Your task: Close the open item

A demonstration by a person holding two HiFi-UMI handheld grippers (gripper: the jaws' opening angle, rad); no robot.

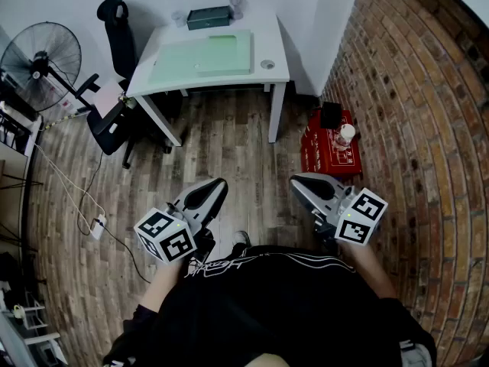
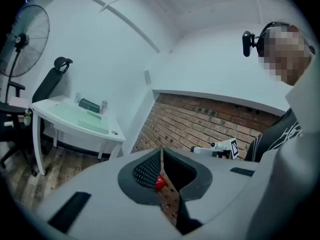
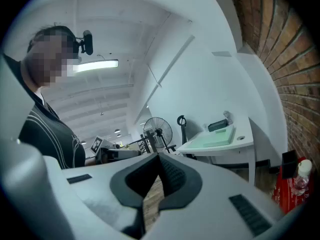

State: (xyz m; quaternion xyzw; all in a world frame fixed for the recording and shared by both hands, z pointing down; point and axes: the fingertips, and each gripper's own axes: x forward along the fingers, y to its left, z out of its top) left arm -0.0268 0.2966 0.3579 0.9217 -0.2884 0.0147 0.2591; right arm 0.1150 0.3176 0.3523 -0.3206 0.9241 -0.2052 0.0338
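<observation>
A white desk (image 1: 267, 44) stands far ahead against the wall. It carries a pale green mat (image 1: 202, 54) and a dark green box (image 1: 208, 17) at its back edge. From here I cannot tell which item stands open. My left gripper (image 1: 216, 186) is shut and empty, held close to my body over the wooden floor. My right gripper (image 1: 299, 180) is shut too, with nothing in it, level with the left. The left gripper view shows the shut jaws (image 2: 161, 151) and the desk (image 2: 60, 121) far off. In the right gripper view the shut jaws (image 3: 158, 156) point towards the desk (image 3: 235, 139).
A black office chair (image 1: 114, 29) and a standing fan (image 1: 40, 56) are left of the desk. A red crate (image 1: 330, 150) with a bottle (image 1: 345, 134) on it sits by the brick wall (image 1: 428, 113) on the right. A cable and plug block (image 1: 98, 224) lie on the floor at left.
</observation>
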